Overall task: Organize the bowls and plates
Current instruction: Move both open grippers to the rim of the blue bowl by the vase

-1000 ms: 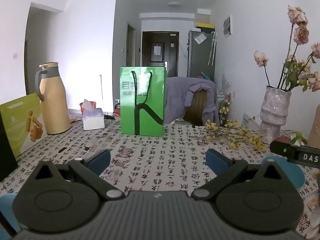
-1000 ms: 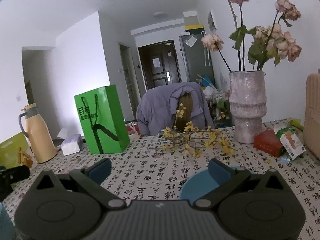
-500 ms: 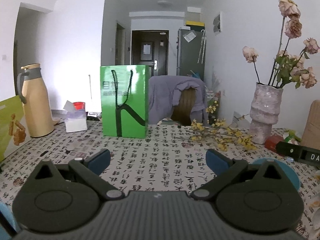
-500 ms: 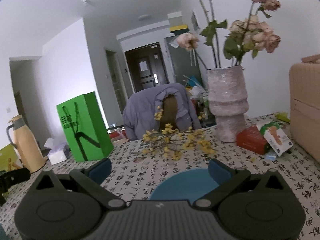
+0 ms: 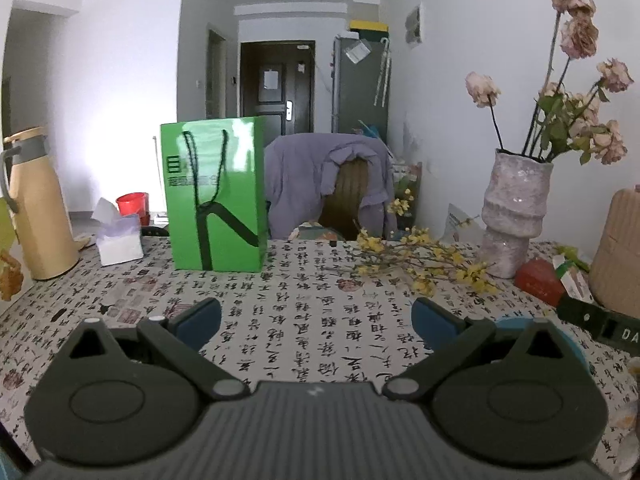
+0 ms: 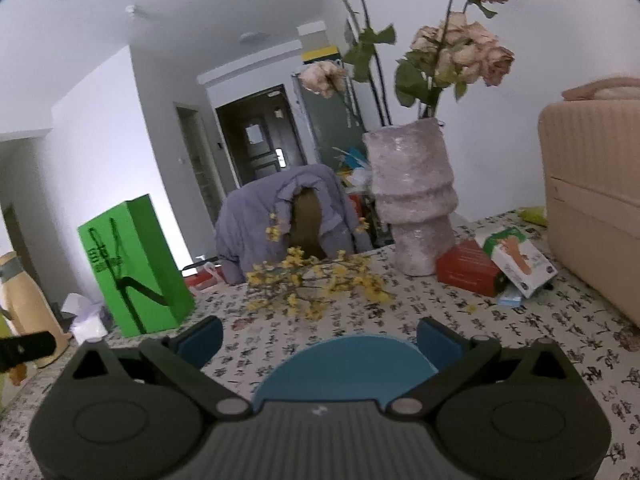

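Observation:
A blue round dish point(image 6: 348, 364) lies flat on the calligraphy-print tablecloth point(image 6: 420, 304), right under my right gripper point(image 6: 318, 338). That gripper is open, its blue pads point(image 6: 438, 342) spread to either side of the dish's far rim without touching it. In the left wrist view the same blue dish point(image 5: 574, 346) peeks out behind the right finger of my left gripper point(image 5: 316, 318). The left gripper is open over bare tablecloth point(image 5: 304, 320), nothing between its pads. Part of the right gripper's dark body point(image 5: 600, 320) shows at the right edge.
A green paper bag point(image 5: 214, 196) stands at the back left, with a tissue box point(image 5: 120, 240) and a beige thermos point(image 5: 36, 208). A stone vase of dried roses point(image 6: 412, 200), yellow flower sprigs point(image 6: 316, 284), red and white boxes point(image 6: 496, 264) and a beige case point(image 6: 596, 200) crowd the right.
Both grippers have swung to the right. The blue dish has slid from the right side to the centre under the right gripper. Both stay open.

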The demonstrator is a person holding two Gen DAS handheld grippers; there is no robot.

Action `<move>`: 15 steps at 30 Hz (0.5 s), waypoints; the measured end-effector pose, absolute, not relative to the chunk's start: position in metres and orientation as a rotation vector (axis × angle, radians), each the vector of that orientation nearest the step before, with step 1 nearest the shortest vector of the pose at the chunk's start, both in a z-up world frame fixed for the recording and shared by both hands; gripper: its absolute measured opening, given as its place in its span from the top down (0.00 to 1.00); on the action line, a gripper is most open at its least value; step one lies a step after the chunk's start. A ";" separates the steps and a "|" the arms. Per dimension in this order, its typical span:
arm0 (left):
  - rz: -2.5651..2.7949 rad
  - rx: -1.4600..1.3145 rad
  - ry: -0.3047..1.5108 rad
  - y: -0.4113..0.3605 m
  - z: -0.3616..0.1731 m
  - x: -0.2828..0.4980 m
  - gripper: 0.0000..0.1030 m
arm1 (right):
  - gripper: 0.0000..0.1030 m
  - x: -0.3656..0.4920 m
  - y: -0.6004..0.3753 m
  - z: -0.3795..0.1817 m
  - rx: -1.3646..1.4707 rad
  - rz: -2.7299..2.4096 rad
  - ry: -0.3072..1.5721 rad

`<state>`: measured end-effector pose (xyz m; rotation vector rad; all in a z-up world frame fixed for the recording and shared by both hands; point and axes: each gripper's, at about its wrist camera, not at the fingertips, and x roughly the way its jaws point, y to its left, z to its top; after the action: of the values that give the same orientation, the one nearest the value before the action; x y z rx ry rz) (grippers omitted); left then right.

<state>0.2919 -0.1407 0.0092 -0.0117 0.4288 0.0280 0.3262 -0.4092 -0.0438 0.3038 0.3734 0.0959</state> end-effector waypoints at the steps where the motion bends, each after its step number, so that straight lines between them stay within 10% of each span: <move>1: 0.023 -0.003 0.433 -0.144 0.009 0.295 0.00 | 0.00 0.328 -0.411 -0.045 0.307 0.089 0.380; 15: -0.053 0.020 0.575 -0.196 -0.008 0.336 0.00 | 0.00 0.349 -0.436 -0.069 0.361 -0.018 0.564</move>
<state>0.3362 -0.1960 -0.0083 0.0203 0.5755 -0.0528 0.3490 -0.4361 -0.0685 0.3606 0.5639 -0.0182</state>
